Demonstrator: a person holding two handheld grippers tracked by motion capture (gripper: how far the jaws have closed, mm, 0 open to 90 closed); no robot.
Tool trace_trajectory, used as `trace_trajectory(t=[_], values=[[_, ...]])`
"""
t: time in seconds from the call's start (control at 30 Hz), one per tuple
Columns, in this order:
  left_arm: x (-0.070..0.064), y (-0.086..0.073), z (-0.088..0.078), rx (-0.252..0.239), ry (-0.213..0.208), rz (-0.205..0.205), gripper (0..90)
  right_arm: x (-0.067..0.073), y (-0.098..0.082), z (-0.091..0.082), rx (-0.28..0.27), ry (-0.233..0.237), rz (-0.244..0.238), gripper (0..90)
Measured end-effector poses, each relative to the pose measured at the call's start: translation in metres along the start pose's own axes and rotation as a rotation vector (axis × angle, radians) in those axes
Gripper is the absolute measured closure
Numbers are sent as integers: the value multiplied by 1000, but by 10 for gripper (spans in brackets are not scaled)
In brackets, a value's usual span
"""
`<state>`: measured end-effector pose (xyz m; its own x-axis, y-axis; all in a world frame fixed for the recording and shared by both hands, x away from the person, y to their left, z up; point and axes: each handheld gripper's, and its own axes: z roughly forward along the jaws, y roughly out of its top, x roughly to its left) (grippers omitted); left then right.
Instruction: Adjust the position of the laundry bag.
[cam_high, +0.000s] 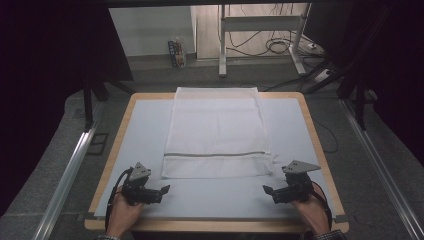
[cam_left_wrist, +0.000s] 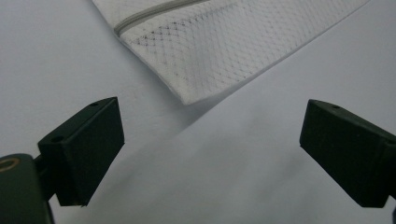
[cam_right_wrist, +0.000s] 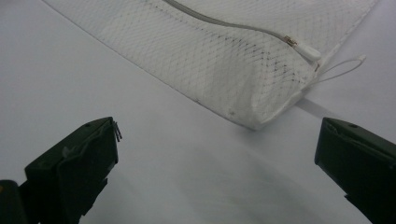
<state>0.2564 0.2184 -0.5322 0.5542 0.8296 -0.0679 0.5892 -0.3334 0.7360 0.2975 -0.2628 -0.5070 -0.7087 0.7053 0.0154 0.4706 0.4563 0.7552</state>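
Note:
A white mesh laundry bag lies flat in the middle of the table, with a grey zipper running across near its front edge. My left gripper rests on the table just short of the bag's front left corner, open, nothing between its jaws. My right gripper sits by the front right corner, also open and empty. In the right gripper view the zipper pull and a white loop show at that corner.
The table has a light blue-grey mat with a wooden rim. Beyond its far edge stand a metal frame, floor cables and a small box. Dark curtains flank both sides.

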Motion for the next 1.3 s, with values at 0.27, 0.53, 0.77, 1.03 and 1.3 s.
trace_trajectory(t=[0.27,0.53,0.77,1.03,1.3], values=[[0,2,2,1,15,19,64,0,2,2,-19,-8,5,0],[2,6,5,-2,9,16,62,1,6,7,-20,-17,-6,9],[6,10,9,-2,25,21,64,-1,9,10,-22,-18,-1,9],[14,18,16,18,36,2,73,-5,12,14,-3,-27,-2,8],[23,24,22,13,32,-23,49,-16,15,17,-12,-19,54,2]])
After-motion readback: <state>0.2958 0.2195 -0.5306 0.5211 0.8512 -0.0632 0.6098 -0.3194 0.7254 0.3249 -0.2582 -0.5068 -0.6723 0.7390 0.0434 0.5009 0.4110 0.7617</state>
